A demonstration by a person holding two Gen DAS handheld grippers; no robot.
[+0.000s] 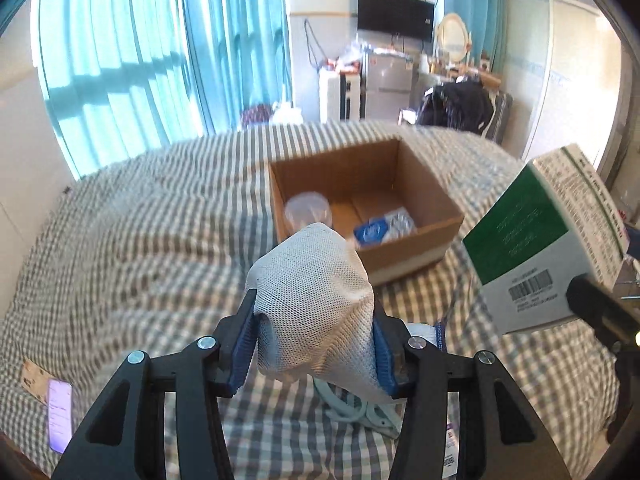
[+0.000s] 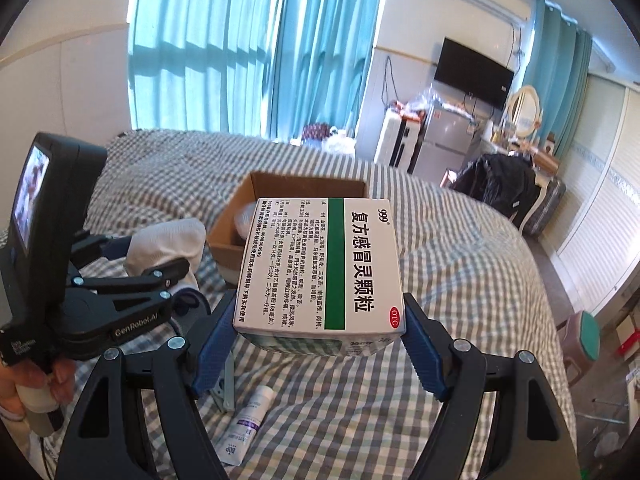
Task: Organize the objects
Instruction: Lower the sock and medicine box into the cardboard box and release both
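Observation:
My left gripper (image 1: 314, 308) is shut on a white mesh cloth bundle (image 1: 312, 280) and holds it above the checked bed, short of an open cardboard box (image 1: 400, 168). Inside that box lie a clear plastic cup (image 1: 307, 210) and a blue-and-white packet (image 1: 384, 228). My right gripper (image 2: 320, 336) is shut on a white and green medicine box (image 2: 320, 264), its blue pads pressing both sides, also lifted off the bed. The medicine box (image 1: 532, 248) shows at the right in the left wrist view. The cardboard box (image 2: 304, 184) lies partly hidden behind it.
On the checked bedspread (image 2: 440, 280) below lie a white tube (image 2: 248, 424), a grey clip (image 2: 226, 384), a white plastic piece (image 1: 360, 412) and a phone (image 1: 60, 416). A hand (image 2: 36, 380) holds the left gripper's handle. Curtains, a fridge and a TV stand beyond the bed.

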